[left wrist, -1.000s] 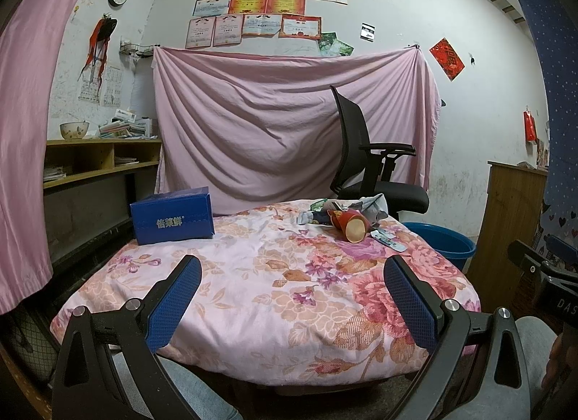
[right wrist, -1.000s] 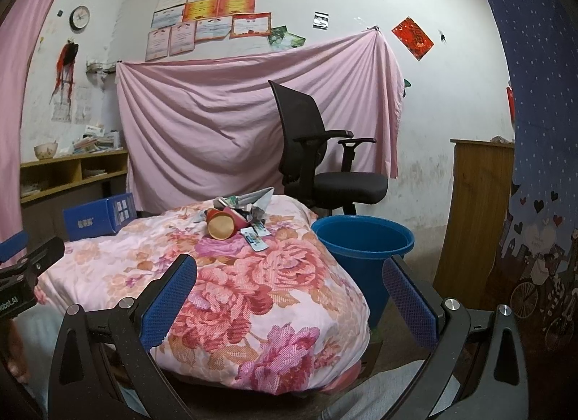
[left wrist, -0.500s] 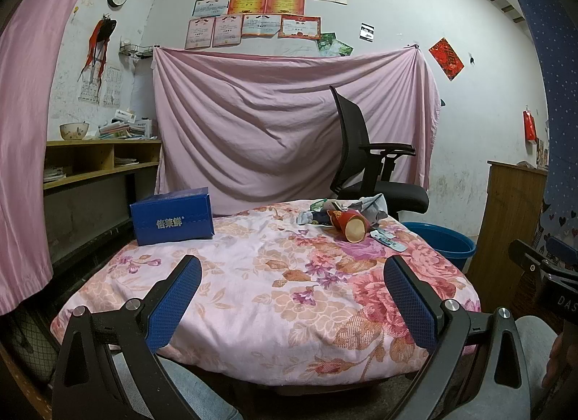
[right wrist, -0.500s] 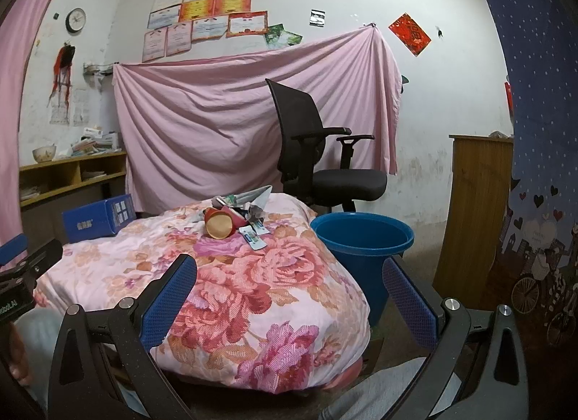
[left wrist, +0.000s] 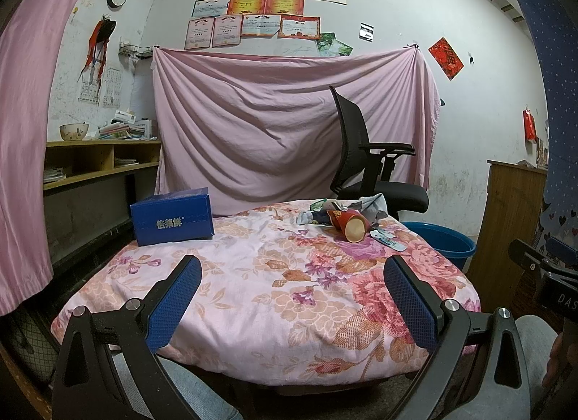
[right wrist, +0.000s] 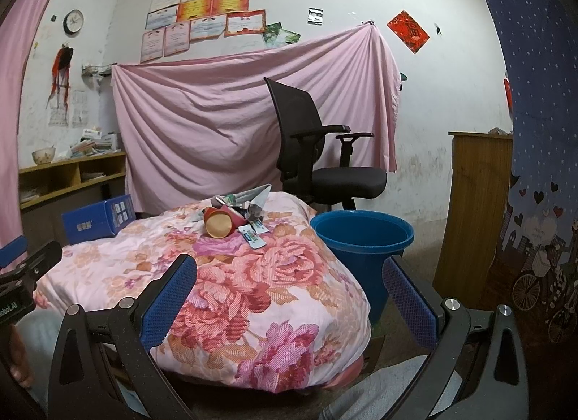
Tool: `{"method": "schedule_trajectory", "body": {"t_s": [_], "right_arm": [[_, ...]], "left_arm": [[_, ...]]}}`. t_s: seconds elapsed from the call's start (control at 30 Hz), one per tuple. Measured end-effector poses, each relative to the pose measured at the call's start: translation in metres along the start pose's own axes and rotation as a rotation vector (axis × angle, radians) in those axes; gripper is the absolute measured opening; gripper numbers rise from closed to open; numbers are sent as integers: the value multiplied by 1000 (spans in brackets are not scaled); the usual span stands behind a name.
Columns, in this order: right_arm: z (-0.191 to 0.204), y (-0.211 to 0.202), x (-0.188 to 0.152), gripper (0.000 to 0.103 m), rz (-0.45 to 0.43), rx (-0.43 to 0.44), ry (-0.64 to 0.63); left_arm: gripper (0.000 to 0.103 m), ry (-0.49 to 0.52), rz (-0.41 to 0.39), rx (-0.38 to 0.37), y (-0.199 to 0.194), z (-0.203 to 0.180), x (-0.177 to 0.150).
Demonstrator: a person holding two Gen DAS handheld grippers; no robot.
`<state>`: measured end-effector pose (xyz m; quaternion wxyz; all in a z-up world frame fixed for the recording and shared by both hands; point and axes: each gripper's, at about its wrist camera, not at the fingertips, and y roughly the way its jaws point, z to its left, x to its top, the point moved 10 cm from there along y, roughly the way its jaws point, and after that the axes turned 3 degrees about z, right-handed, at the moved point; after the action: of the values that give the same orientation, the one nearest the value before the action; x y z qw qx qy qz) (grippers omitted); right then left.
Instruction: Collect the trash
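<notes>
Resting at the table's [left wrist: 224,311] far left edge, a blue box [left wrist: 172,217] is seen; the trash pile [left wrist: 346,219] — red cup [right wrist: 218,222], wrappers [right wrist: 253,234] — lies at the far right edge, beside the blue bucket [right wrist: 361,239]. Left gripper [left wrist: 290,306] and right gripper [right wrist: 289,306] are held wide, empty.

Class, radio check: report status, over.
Both tools open, empty: left, right. Trash pile untouched on table. Blue bucket beside table. Nothing in the way.

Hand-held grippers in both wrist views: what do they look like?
Each has two black angular fingers with silver bolts, faced with blue textured pads. The left hand-held gripper and right hand-held gripper look identical. Each one's black body shows white lettering in the other's view. The person wears light grey trousers.
</notes>
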<state>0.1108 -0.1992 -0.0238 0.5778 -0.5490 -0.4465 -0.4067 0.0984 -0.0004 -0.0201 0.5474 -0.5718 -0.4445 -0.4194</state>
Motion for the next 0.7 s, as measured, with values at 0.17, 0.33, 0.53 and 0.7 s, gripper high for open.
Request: {"method": "schedule_trajectory", "body": {"t_s": [0.17, 0.33, 0.53, 0.7], "right_arm": [[-1, 1, 0, 103, 1, 1, 2], [-1, 1, 0, 103, 2, 2, 4], [-2, 1, 0, 103, 3, 2, 8], [-2, 1, 0, 103, 3, 3, 9]], "left_arm": [[99, 0, 0, 0, 0, 0, 0], [99, 1, 0, 0, 0, 0, 0], [99, 1, 0, 0, 0, 0, 0], [99, 1, 0, 1, 0, 0, 0]]}}
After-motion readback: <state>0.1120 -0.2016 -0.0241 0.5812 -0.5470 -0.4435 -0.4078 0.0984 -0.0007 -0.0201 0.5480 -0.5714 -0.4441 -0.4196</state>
